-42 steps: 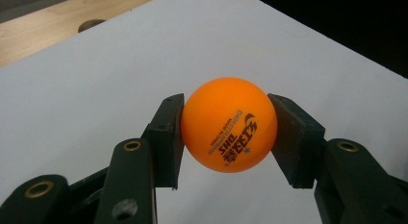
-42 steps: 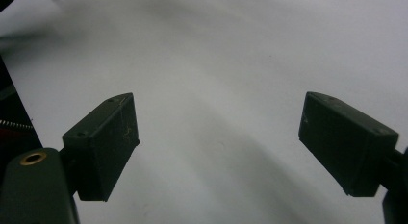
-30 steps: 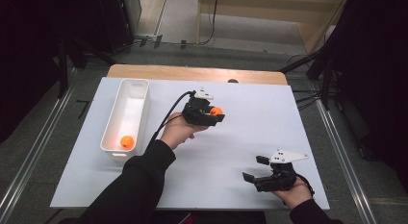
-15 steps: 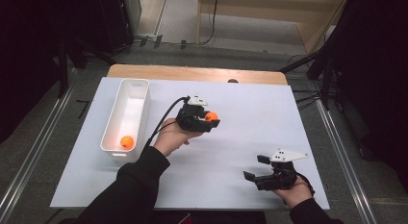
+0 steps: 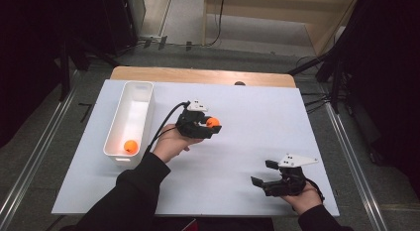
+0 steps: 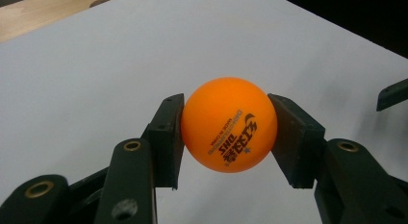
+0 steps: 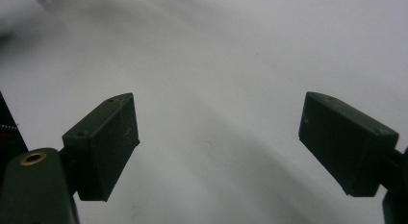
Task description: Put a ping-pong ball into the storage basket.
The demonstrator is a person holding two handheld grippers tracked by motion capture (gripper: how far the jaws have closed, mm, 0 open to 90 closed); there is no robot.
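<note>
Orange ball (image 6: 227, 124) pinched in left claw (image 5: 212, 126) (pads touching both sides), right claw (image 5: 265, 173) spread, holding nothing

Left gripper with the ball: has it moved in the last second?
Yes. The left gripper, shut on the orange ball, has drifted slightly toward the near edge, still right of the white tray.

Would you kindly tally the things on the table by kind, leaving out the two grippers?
Orange balls: 2, one held in the left gripper as the held ball, one loose ball in the bin
White bins: 1, the white bin
Total: 3
</note>
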